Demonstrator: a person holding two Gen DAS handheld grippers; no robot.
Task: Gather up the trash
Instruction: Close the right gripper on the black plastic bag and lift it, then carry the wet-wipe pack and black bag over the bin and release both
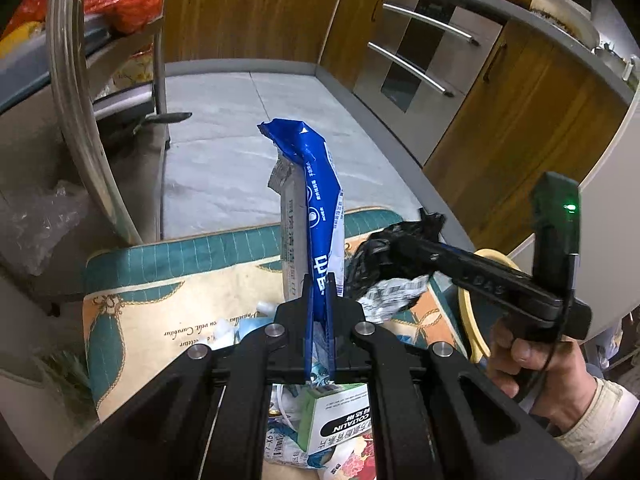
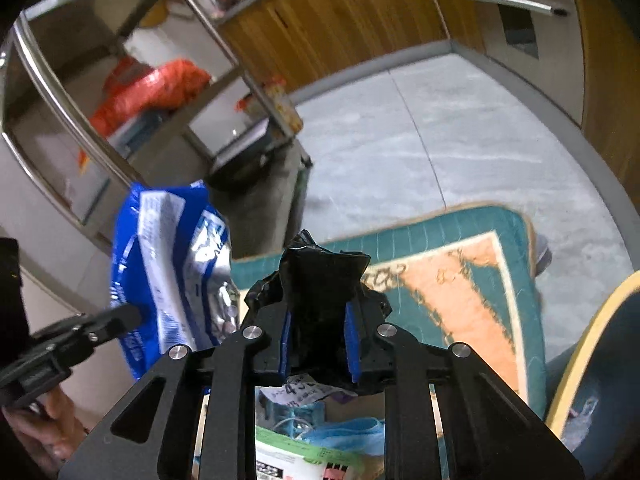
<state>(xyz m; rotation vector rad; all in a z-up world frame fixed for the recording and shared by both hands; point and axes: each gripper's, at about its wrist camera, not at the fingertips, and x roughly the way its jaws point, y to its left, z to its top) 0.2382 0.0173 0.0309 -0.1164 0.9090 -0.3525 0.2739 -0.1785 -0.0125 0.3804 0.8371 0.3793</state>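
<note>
My left gripper (image 1: 319, 284) is shut on a blue and silver wrapper (image 1: 316, 204) that stands up from its jaws above the mat. The wrapper also shows at the left in the right wrist view (image 2: 172, 264), with the left gripper (image 2: 132, 316) clamped on it. My right gripper (image 2: 316, 312) is shut on a crumpled black plastic bag (image 2: 320, 280). In the left wrist view the right gripper (image 1: 396, 248) holds the black bag (image 1: 380, 264) just right of the wrapper. Loose trash lies below both grippers, including a green and white carton (image 1: 336, 416) and paper scraps (image 2: 304, 392).
A teal and cream mat (image 1: 168, 300) lies on the grey tiled floor (image 1: 240, 140). A steel shelf rack (image 1: 68, 80) with a red bag (image 1: 120, 0) stands at the left. Wooden cabinets (image 1: 520, 112) and an oven (image 1: 420, 56) line the right. A yellow-rimmed bin (image 2: 592, 352) sits at the right.
</note>
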